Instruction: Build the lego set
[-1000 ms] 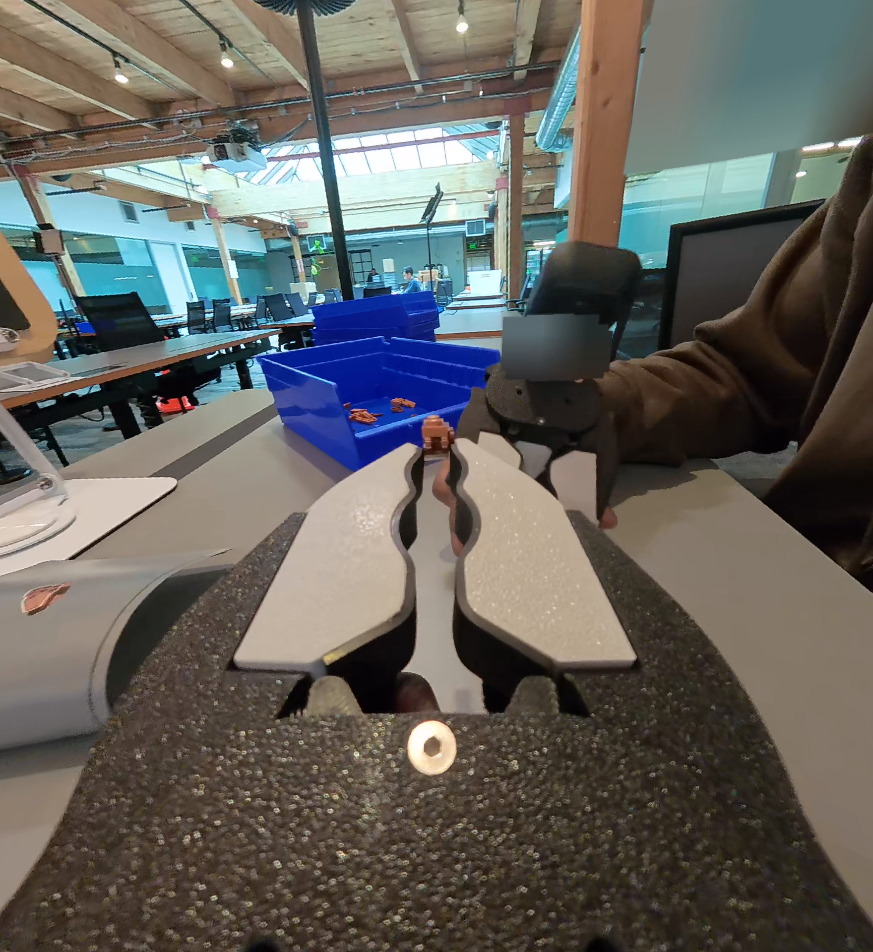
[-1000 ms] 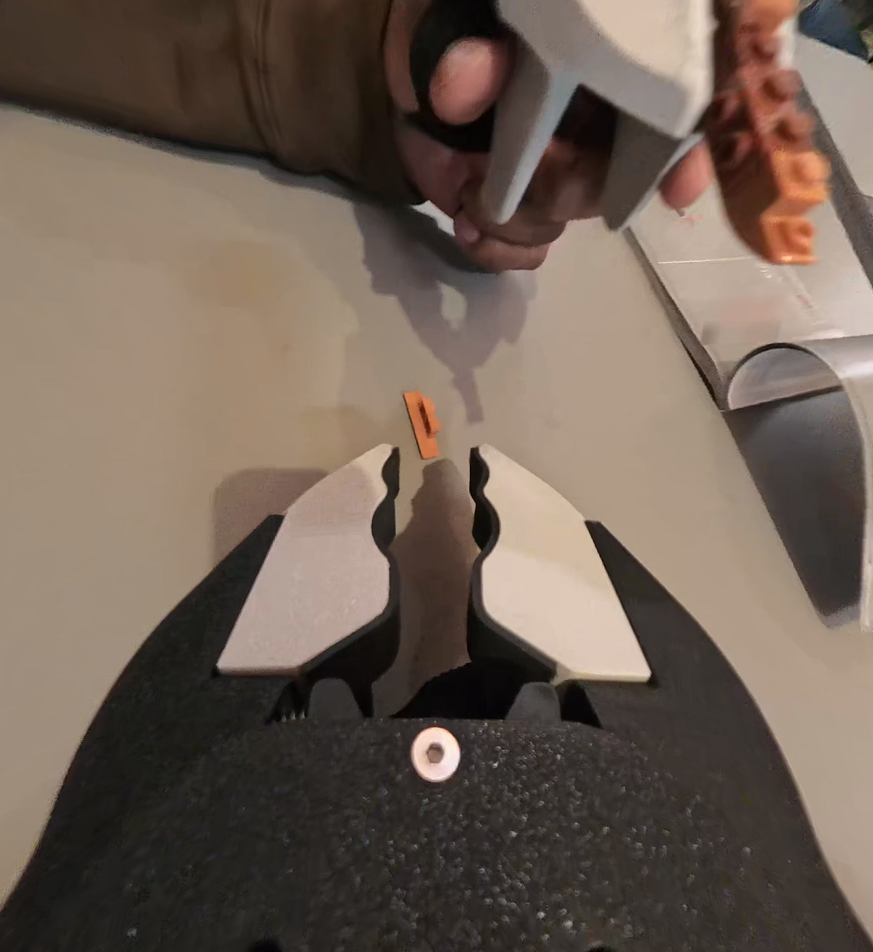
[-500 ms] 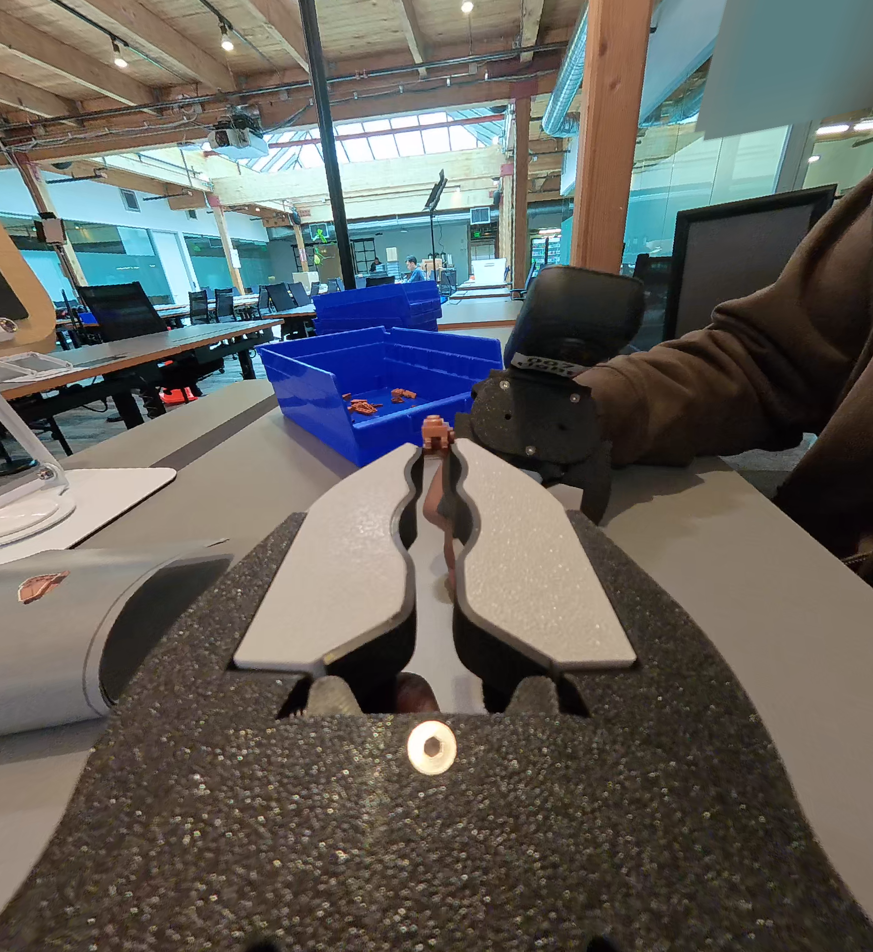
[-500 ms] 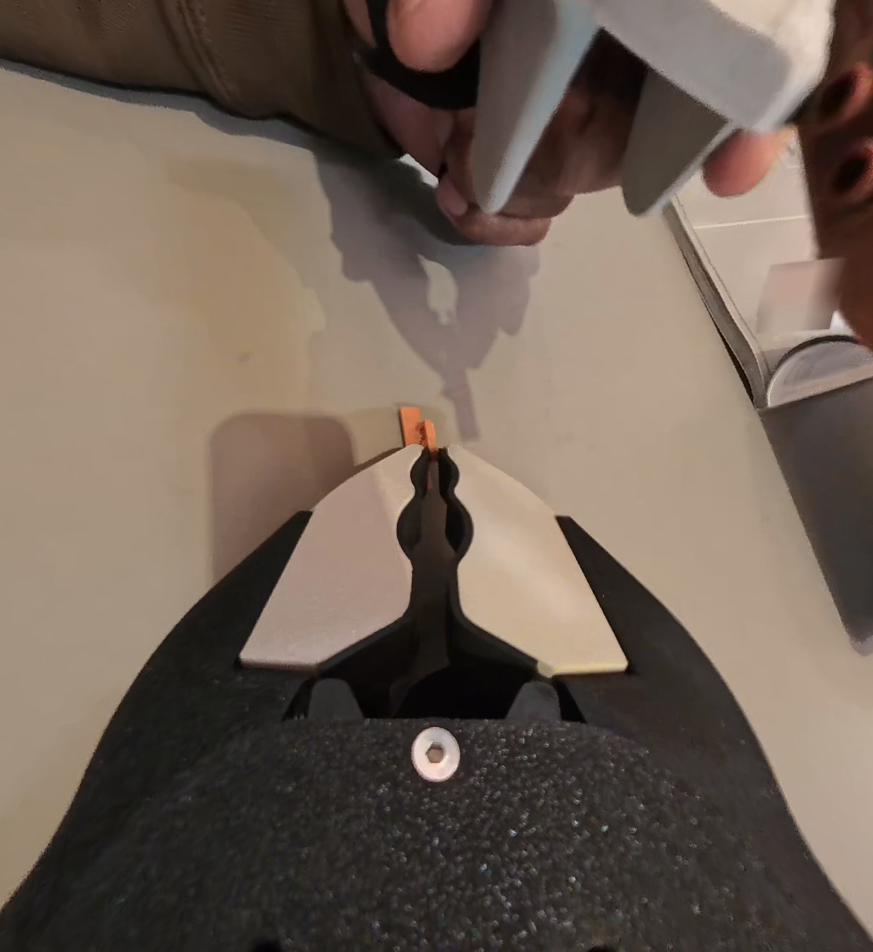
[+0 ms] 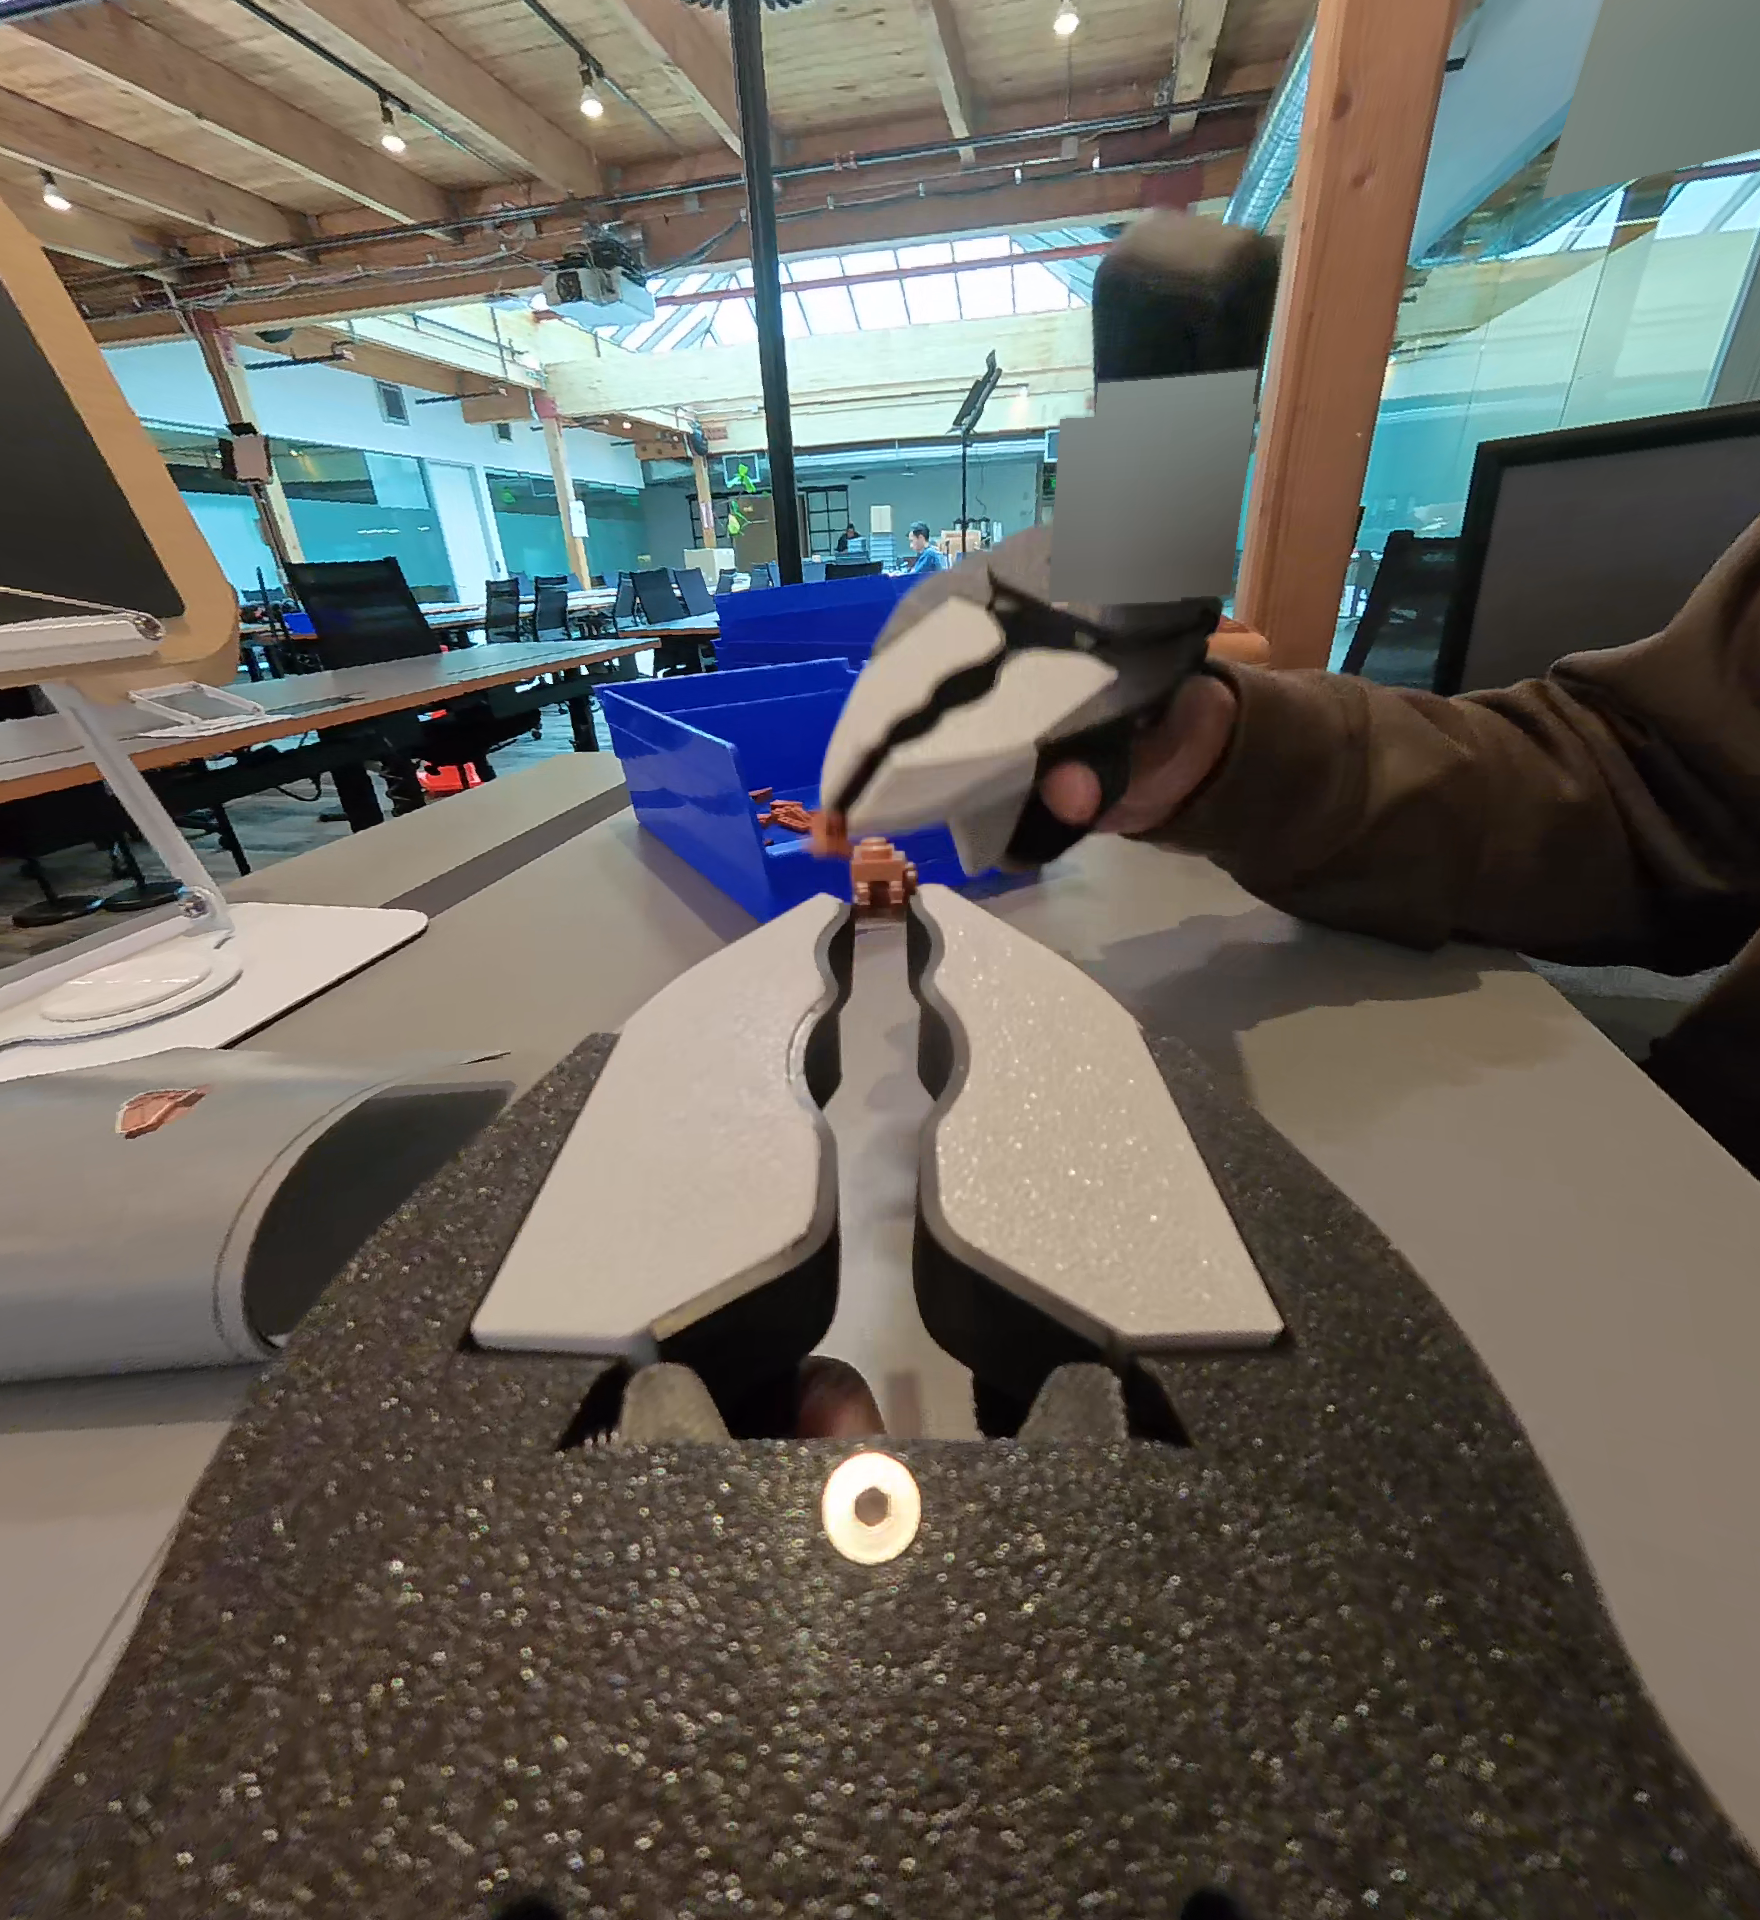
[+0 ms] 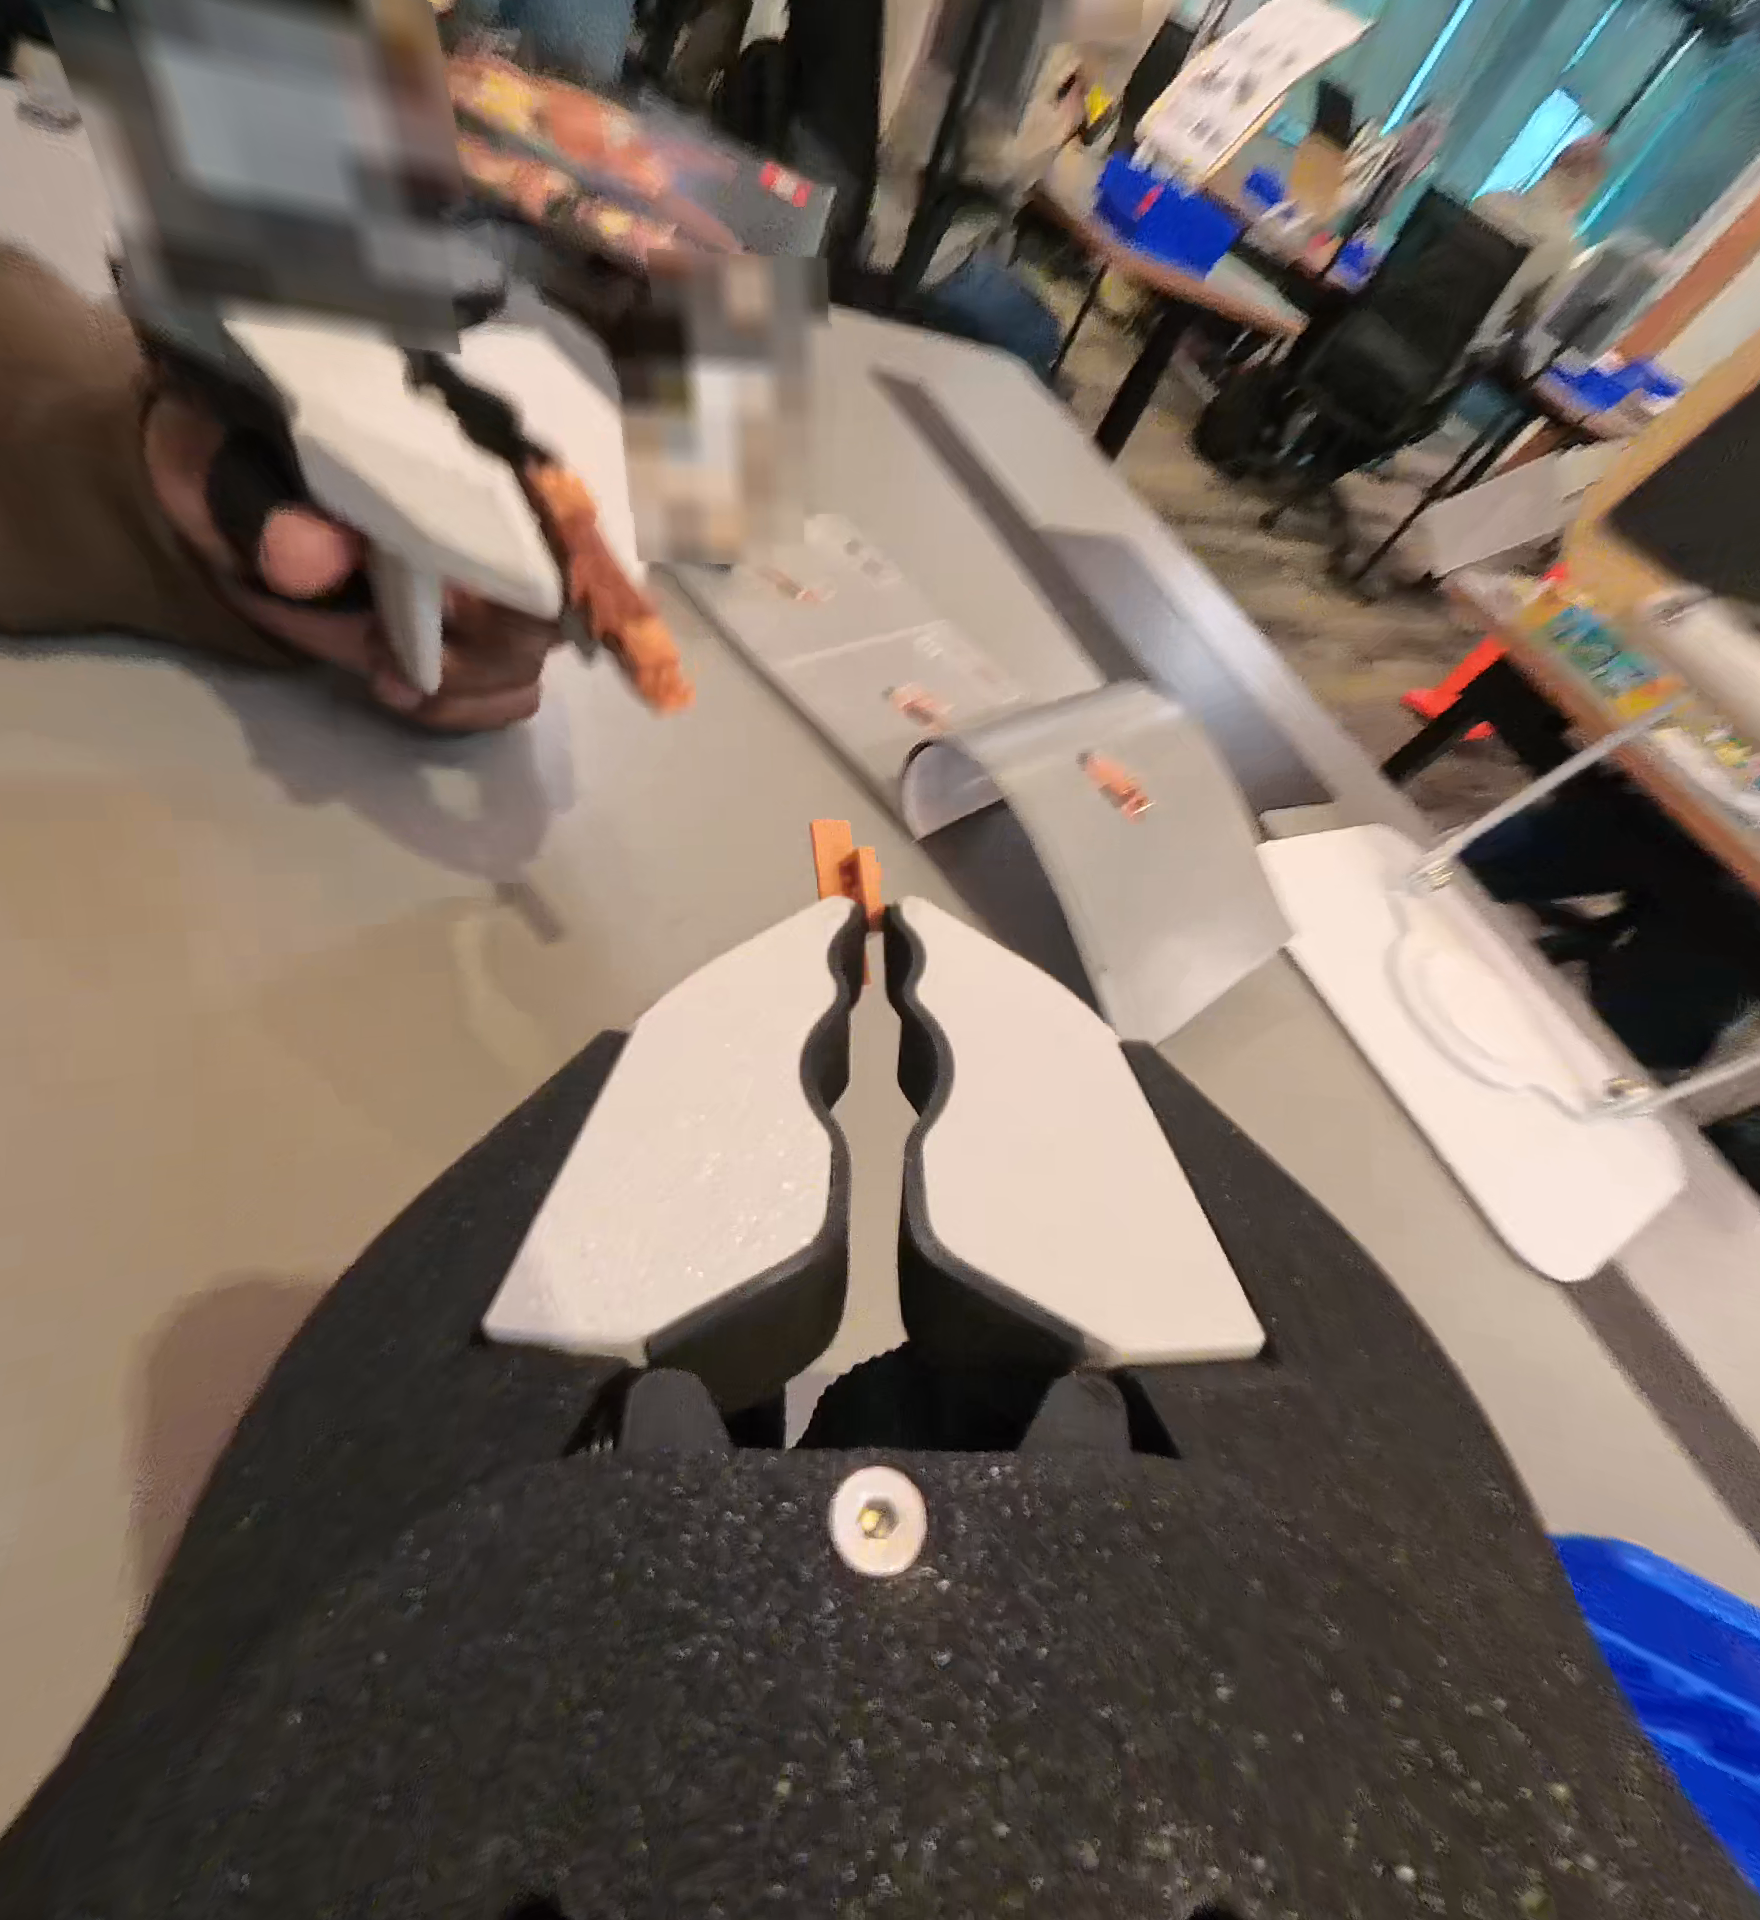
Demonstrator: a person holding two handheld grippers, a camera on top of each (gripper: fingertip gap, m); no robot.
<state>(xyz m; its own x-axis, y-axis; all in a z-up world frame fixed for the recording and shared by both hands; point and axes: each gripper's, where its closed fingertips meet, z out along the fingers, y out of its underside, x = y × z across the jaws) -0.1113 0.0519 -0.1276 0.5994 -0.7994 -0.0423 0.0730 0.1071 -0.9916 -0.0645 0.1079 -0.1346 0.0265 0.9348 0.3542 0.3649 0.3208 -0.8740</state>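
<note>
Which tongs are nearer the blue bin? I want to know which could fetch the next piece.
Right. The right tongs, shut on a small orange piece, hover at the blue bin's near edge; the left tongs, gripping the brown assembly, sit just short of it.

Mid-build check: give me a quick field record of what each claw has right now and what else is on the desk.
left claw: shut on brown brick assembly, held above the desk
right claw: shut on small orange piece, lifted off the desk
gap between parts: orange piece just above and left of the assembly, apparently not joined
blue bin: behind the claws, loose brown pieces inside
instruction booklet: open on grey desk, page curled up
</note>
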